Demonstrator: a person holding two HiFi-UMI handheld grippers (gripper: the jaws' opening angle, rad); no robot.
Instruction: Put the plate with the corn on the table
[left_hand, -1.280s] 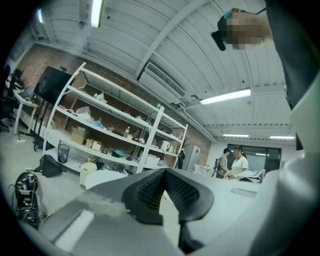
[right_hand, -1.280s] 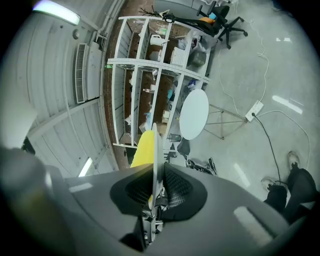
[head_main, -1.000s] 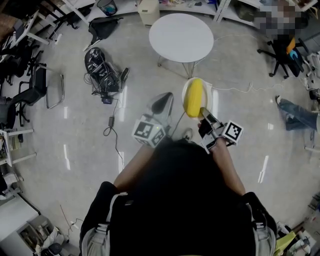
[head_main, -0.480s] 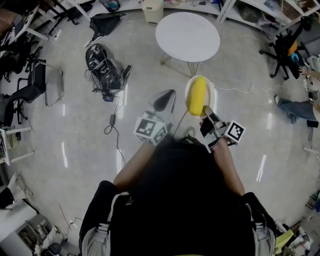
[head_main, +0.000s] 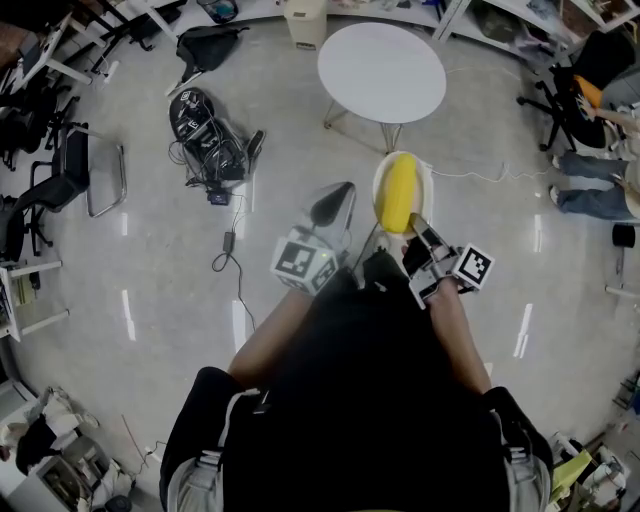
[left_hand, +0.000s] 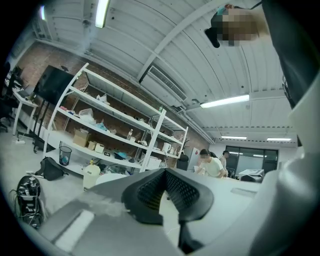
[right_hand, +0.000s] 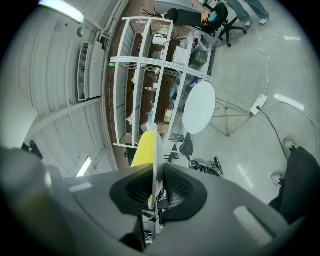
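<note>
So the corn (head_main: 398, 190) lies on a white plate (head_main: 427, 180), its long axis running away from the person and pointing roughly at the round white table (head_main: 382, 70) ahead. The plate sits face up in the air above the floor, short of the table and not touching it. The right gripper (head_main: 414, 224) has it by the near rim. In the right gripper view the plate (right_hand: 156, 150) shows edge-on between the pads (right_hand: 177, 187), which are clamped on it, with the yellow cob (right_hand: 145, 147) on one side of it. The left gripper (head_main: 333, 203) hangs just beside the plate, to its left and apart from it. Its view shows the jaw tips meeting with nothing between them. Below is a glossy grey floor (head_main: 150, 250) with a dark backpack (head_main: 205, 130) and loose cables (head_main: 228, 250) off to the left. Office chairs (head_main: 60, 180) stand by the left edge, someone's legs (head_main: 585, 195) show at the right, and white shelving (right_hand: 150, 75) packed with stuff stands behind the table.
</note>
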